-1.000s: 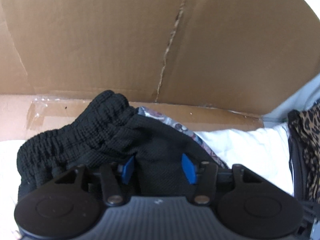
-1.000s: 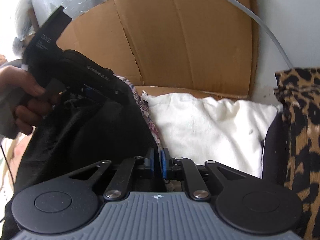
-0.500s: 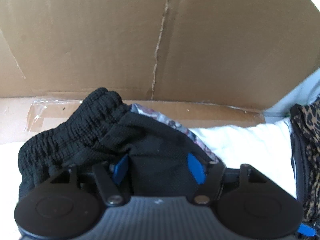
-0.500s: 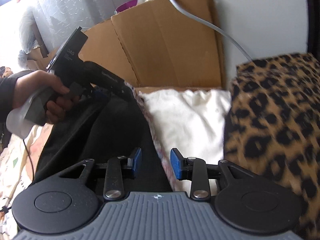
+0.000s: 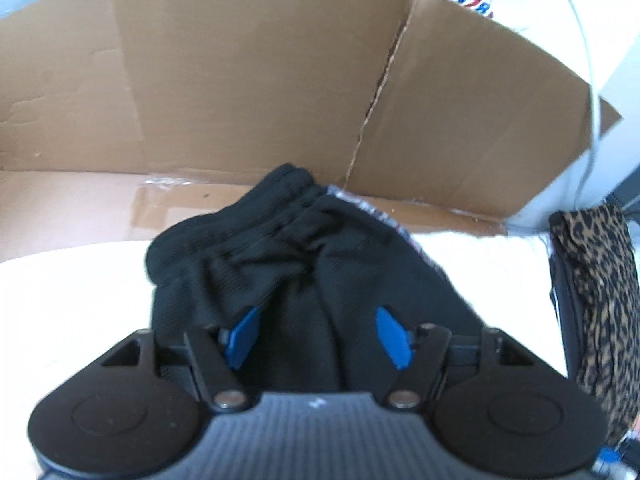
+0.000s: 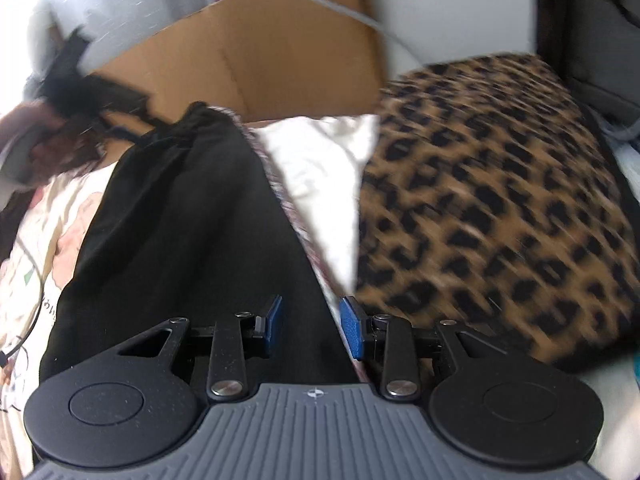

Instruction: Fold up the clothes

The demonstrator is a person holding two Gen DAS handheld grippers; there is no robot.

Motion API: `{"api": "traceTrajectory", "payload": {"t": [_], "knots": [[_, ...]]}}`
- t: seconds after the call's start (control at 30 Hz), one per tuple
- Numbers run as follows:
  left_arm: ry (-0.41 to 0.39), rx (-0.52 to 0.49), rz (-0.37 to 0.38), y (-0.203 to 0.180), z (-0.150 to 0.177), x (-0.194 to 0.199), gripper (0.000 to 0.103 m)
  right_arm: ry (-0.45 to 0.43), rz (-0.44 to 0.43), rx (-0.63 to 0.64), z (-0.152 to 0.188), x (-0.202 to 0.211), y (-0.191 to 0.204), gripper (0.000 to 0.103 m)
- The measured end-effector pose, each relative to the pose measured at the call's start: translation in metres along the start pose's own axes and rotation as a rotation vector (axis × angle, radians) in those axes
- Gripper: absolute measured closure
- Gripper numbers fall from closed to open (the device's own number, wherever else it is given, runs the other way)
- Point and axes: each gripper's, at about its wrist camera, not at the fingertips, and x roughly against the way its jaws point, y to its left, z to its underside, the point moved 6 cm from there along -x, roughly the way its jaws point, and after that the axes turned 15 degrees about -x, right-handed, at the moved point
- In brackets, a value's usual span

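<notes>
A black garment with a gathered elastic waistband lies folded on a pile in front of a cardboard wall. My left gripper hovers over its near part with the blue pads wide apart. Black cloth sits between them, and a fold overlaps the left pad; neither pad presses on it. In the right wrist view the same black garment stretches away as a long strip. My right gripper is open above its near end, gripping nothing. A hand holds the blurred left gripper at the garment's far end.
A tall cardboard box wall stands behind the pile. A patterned garment edge and white cloth lie under the black one. A leopard-print fabric bulks on the right. Cream printed fabric and a thin cable lie on the left.
The right gripper was shut on the black garment's edge, then opened and drew back towards the leopard fabric. The left gripper's pads spread wider and it pulled back and up.
</notes>
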Motion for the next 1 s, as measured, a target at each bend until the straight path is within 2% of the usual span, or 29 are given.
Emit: {"api": "traceTrajectory", "payload": {"t": [0.23, 0.37, 0.47, 0.7, 0.77, 0.8, 0.83, 0.87, 1.0], "knots": [[0.069, -0.044, -0.034, -0.009, 0.034, 0.004, 0.034, 0.038, 0.098, -0.024, 0.023, 0.026, -0.037, 0.064], [0.092, -0.023, -0.036, -0.007, 0.060, 0.008, 0.034, 0.078, 0.059, -0.074, 0.042, 0.035, -0.047, 0.064], [0.106, 0.010, -0.038, -0.007, 0.078, 0.007, 0.034, 0.100, 0.059, -0.045, 0.056, 0.034, -0.044, 0.064], [0.138, 0.060, -0.045, -0.008, 0.106, 0.009, 0.034, 0.057, 0.036, -0.032, 0.043, 0.032, -0.040, 0.064], [0.165, 0.067, -0.053, -0.009, 0.112, 0.004, 0.034, 0.073, 0.020, -0.019, 0.041, 0.027, -0.038, 0.064], [0.179, 0.070, -0.057, -0.009, 0.114, 0.002, 0.034, 0.084, 0.011, -0.013, 0.040, 0.024, -0.038, 0.069], [0.194, 0.079, -0.064, -0.009, 0.116, 0.001, 0.035, 0.095, 0.003, -0.006, 0.039, 0.022, -0.037, 0.088], [0.210, 0.100, -0.077, -0.009, 0.116, 0.005, 0.035, 0.102, 0.002, -0.002, 0.039, 0.019, -0.036, 0.093], [0.242, 0.206, -0.091, -0.013, 0.114, 0.033, 0.036, 0.093, 0.000, -0.054, 0.039, 0.014, -0.039, 0.093]]}}
